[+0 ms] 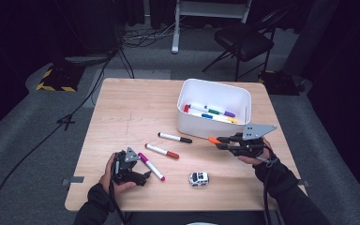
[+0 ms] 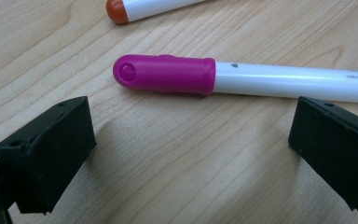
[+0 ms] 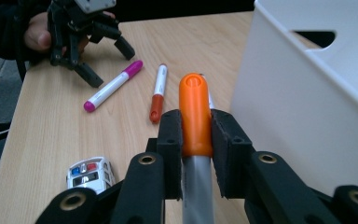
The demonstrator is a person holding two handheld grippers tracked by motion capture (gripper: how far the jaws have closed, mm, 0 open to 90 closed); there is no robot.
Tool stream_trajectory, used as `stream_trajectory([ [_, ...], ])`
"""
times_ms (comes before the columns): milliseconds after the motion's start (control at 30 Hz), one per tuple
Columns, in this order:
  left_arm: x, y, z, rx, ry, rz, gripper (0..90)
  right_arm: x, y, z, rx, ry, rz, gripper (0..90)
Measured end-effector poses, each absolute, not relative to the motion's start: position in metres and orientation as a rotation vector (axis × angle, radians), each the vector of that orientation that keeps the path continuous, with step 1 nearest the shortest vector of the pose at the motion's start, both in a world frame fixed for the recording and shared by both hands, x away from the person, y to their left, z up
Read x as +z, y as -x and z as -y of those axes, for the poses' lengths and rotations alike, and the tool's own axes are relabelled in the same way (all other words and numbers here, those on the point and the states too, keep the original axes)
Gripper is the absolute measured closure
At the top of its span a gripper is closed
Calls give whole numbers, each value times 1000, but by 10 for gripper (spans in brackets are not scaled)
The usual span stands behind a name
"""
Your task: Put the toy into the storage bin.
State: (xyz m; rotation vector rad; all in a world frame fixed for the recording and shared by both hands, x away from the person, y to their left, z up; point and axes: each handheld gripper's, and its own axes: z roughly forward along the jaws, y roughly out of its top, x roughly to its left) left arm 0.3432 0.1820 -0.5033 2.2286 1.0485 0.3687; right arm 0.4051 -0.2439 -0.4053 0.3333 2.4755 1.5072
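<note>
Right gripper view: smooth cylindrical orange marker (image 3: 195, 116).

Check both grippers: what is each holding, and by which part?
The right gripper clamps the orange marker at the base of its cap. The left gripper is open, holding nothing.

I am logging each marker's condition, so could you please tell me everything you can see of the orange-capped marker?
The orange-capped marker has a smooth, plastic-looking orange cap with a rounded end and a grey-looking barrel behind it. It is capped and clamped between the jaws of the right gripper, which press on the cap's lower part. In the high view it is carried roughly level above the table, cap pointing left, just in front of the white bin and not touching it.
</note>
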Motion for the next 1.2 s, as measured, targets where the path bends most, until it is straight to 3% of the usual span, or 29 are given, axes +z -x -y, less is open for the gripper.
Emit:
stream_trajectory([
  [700,-503,-343,-182,371,-2229,-1047,5,-321,-424,266,1480,-367,-2344,745],
  [1200,-503,-343,-182,368,-2228,-1049,5,-318,-480,246,1337,-460,-2376,745],
])
